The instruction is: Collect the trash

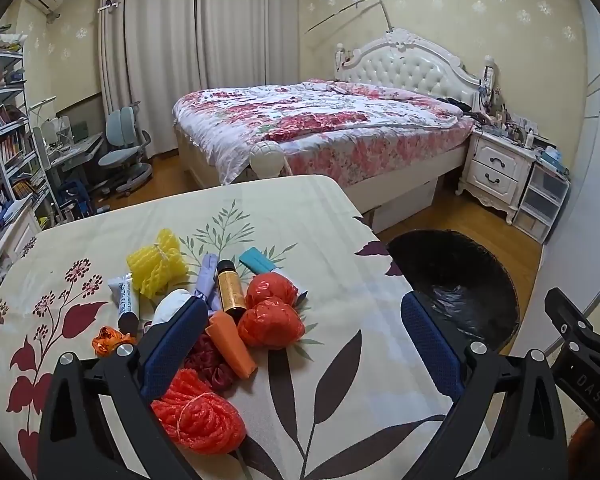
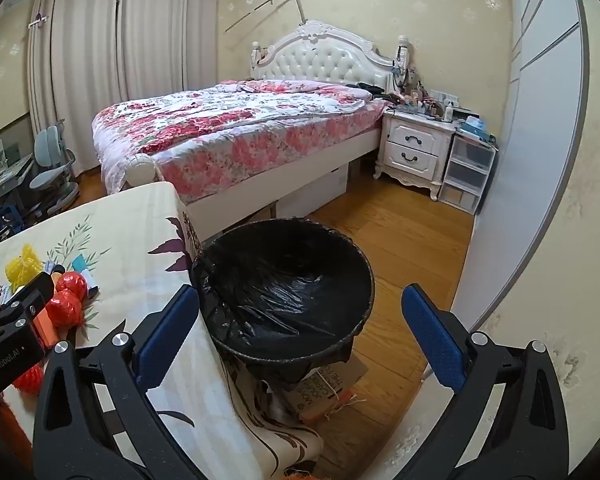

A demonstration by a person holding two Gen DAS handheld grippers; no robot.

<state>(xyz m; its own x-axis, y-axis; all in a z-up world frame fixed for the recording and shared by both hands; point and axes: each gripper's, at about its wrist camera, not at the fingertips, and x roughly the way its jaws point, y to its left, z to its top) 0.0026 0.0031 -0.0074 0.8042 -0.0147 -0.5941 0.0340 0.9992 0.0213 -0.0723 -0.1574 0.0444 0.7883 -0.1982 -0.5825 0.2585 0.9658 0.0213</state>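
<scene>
A pile of trash lies on the floral tablecloth (image 1: 260, 216): yellow foam net (image 1: 158, 262), two red crumpled balls (image 1: 270, 320), an orange wedge (image 1: 230, 344), a gold bottle (image 1: 230, 286), a white tube (image 1: 124, 300), a teal packet (image 1: 256, 260) and red foam net (image 1: 200, 416). My left gripper (image 1: 300, 320) is open and empty above the table, just right of the pile. A bin with a black liner (image 2: 284, 288) stands beside the table's right edge. My right gripper (image 2: 296, 320) is open and empty over the bin.
A bed (image 2: 236, 132) with a floral cover stands behind the table. A white nightstand (image 2: 414, 148) and plastic drawers (image 2: 466, 174) are at the right wall. A desk chair (image 1: 126, 148) and bookshelves (image 1: 8, 120) are at the left. A cardboard box (image 2: 324, 388) lies under the bin.
</scene>
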